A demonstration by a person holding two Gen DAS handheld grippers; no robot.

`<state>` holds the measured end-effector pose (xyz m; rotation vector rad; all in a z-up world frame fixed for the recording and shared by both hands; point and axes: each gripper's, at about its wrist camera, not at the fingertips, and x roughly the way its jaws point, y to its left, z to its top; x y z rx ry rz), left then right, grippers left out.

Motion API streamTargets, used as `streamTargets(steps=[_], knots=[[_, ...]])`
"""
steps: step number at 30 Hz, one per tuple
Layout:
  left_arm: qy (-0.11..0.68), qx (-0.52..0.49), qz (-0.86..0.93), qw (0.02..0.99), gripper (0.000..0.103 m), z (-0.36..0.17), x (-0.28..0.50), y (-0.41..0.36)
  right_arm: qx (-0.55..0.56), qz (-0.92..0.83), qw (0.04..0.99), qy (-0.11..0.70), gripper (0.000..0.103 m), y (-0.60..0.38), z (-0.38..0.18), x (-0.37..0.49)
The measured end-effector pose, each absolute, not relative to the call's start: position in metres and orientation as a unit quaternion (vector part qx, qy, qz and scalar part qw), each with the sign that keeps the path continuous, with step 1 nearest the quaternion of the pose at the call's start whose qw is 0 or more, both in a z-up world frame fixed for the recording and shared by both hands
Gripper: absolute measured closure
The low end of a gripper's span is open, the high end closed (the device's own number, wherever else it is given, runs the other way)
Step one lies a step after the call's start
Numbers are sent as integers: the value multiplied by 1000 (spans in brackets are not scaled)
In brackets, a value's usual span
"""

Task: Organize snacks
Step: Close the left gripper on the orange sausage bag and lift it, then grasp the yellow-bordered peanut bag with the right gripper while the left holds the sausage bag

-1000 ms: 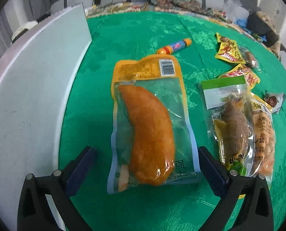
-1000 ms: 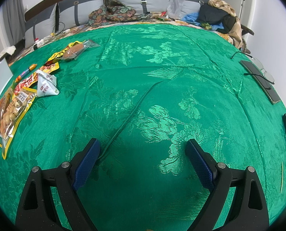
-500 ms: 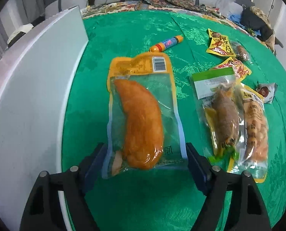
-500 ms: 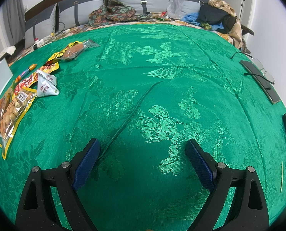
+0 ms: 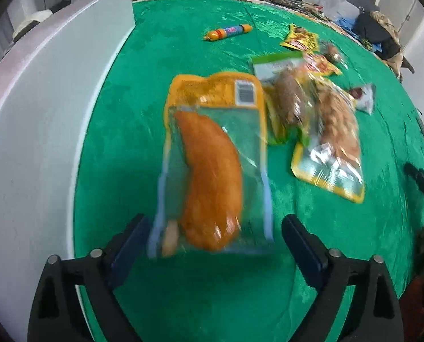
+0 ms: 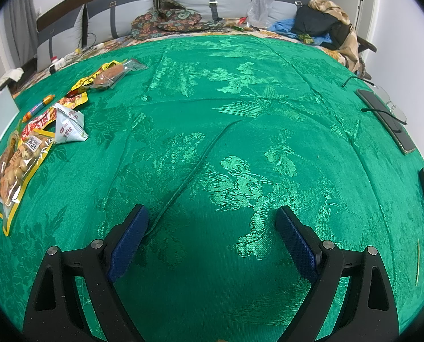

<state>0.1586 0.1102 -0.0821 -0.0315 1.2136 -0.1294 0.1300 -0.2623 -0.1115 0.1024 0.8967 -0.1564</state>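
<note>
On the cloth (image 5: 143,119), the drumstick pack (image 5: 212,168) lies between the white board (image 5: 41,119) and overlapping snack packs (image 5: 320,119).

Glossy clear plastic snack pouch (image 5: 212,154) — shiny green brocade cloth (image 6: 240,142), w/ woven florals.

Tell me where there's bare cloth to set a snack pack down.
The widest free patch is the green tablecloth ahead of the right claw, between the triangular white packet and the phone. It is crowded along the left: the peanut pack, the sausage stick and the chicken pouch.
</note>
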Motion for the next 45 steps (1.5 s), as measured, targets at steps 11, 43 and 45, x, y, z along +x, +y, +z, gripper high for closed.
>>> streamTargets(steps=[11, 43, 45], knots=[[555, 32, -57, 829, 33, -88, 184, 104, 50, -75, 897, 433, 10, -262, -111, 130], [468, -75, -60, 878, 49, -70, 80, 132, 196, 108, 816, 533, 46, -98, -81, 190], [460, -99, -75, 879, 49, -60, 81, 133, 230, 117, 809, 529, 46, -118, -79, 176]])
